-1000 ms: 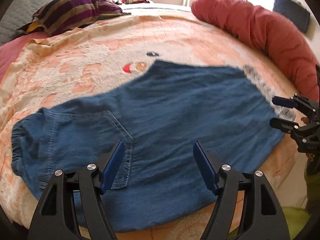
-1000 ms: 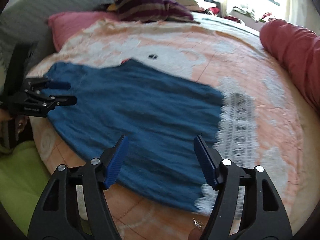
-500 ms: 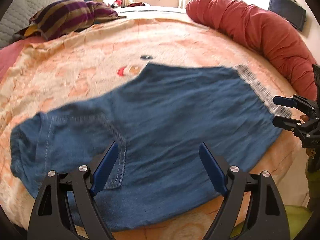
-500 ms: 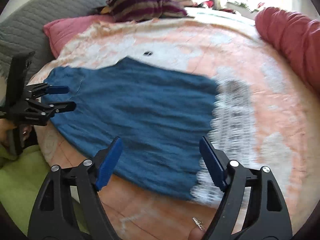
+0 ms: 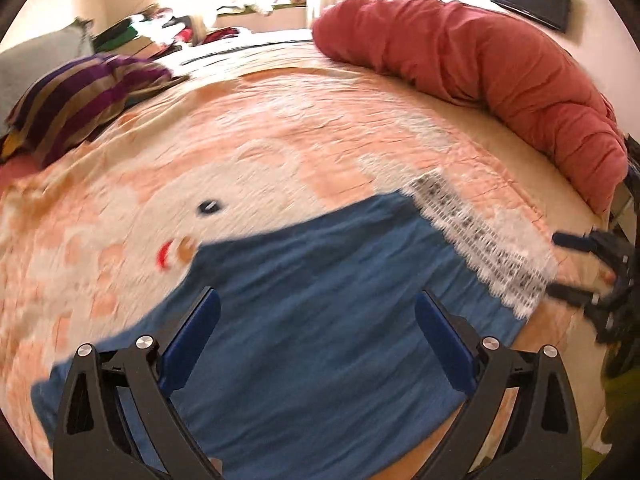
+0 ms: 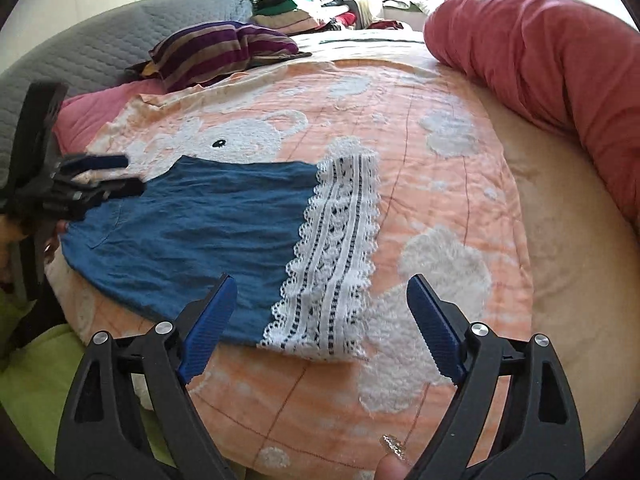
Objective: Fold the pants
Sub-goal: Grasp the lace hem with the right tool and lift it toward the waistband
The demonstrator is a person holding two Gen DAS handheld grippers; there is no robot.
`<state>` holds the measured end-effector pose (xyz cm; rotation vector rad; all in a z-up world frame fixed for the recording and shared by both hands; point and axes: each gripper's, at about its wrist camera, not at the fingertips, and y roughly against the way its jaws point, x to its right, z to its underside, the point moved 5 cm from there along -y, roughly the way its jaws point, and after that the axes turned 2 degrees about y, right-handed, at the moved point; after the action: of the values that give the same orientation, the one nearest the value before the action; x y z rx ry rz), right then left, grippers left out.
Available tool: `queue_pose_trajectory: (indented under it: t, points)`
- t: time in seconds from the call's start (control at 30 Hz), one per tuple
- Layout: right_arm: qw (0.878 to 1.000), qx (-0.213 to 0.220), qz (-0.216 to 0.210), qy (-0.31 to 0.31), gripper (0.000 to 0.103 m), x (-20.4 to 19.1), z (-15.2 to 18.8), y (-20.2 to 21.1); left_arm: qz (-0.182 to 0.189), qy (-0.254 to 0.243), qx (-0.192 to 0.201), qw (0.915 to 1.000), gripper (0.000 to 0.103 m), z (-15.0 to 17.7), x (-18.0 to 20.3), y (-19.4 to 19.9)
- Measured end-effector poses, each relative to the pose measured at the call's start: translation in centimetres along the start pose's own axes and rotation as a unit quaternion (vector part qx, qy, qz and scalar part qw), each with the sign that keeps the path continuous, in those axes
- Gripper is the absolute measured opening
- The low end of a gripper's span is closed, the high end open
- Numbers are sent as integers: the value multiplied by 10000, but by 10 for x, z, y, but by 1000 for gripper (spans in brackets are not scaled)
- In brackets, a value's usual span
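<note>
I see my left gripper spread wide with nothing between its ribbed blue pads, jaws having just been opening, hanging over the pants. My right gripper is likewise wide apart and empty, also just opening, over the white lace hem. The bed carries a quilted peach cover with fluffy white patches. The blue denim pants lie flat and folded on it near the front edge.

Blue pants w/ white lace hem, peach-white blanket, red bolster.
</note>
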<state>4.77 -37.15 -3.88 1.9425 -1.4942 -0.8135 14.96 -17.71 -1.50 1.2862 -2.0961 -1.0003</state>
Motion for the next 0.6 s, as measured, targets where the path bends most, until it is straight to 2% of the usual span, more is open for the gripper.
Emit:
queue_pose_trajectory:
  t: [0.23,0.5,0.57,0.6]
  points:
    - [9990,-144,-161,-402,80,11,14,-17,215,-405,-118,9989,97,-41,28,-41]
    - [9971,-205,-403,-607,80,4,17,-36,329,-610,-486,9964,96,-63,46,-99]
    - [9975,-164,-371,-582,75,3,18,-39,399,-685,-547,9953,95,-66,51,-112]
    - [9973,-127,-399,-603,71,4,17,-40,519,-719,-588,9943,91,-67,53,-121]
